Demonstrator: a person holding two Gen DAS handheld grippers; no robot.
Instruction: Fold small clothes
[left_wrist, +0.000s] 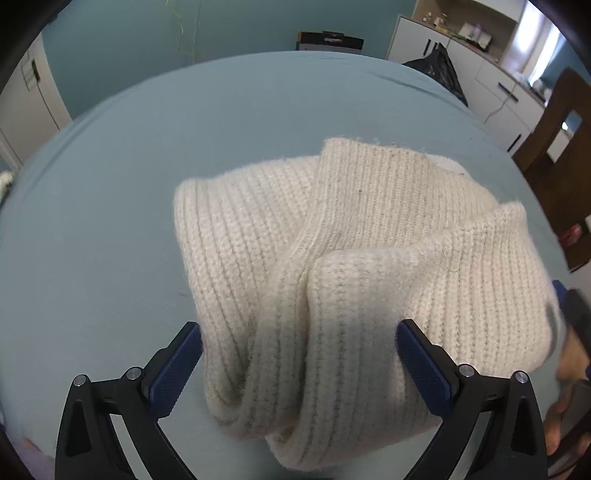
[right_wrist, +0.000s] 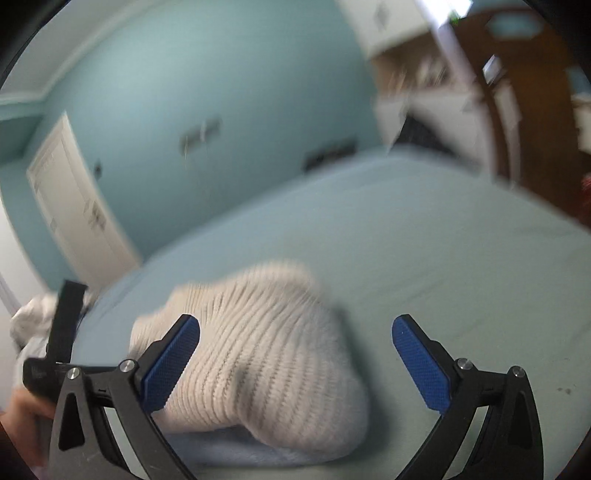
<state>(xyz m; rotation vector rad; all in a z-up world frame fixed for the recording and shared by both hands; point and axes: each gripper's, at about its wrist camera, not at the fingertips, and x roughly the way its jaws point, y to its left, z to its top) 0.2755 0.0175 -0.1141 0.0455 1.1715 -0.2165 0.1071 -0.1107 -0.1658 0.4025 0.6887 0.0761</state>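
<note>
One cream ribbed knit garment (left_wrist: 354, 280) lies bunched in loose folds on the pale blue sheet of the bed (left_wrist: 155, 177). In the left wrist view it fills the middle and runs down toward six o'clock, a thick fold rising at its centre. The left tool (left_wrist: 299, 365) hangs over the near end of the knit with its blue pads spread wide; the fabric sits between them, and neither pad presses on it. In the blurred right wrist view the garment (right_wrist: 258, 354) lies from the middle toward seven o'clock, over a light blue cloth (right_wrist: 236, 446) at six o'clock. The right tool (right_wrist: 295, 365) also stands wide, gripping nothing; its left pad is in front of the knit's edge and its right pad is over bare sheet. A white door (right_wrist: 77, 206) stands at nine o'clock.
</note>
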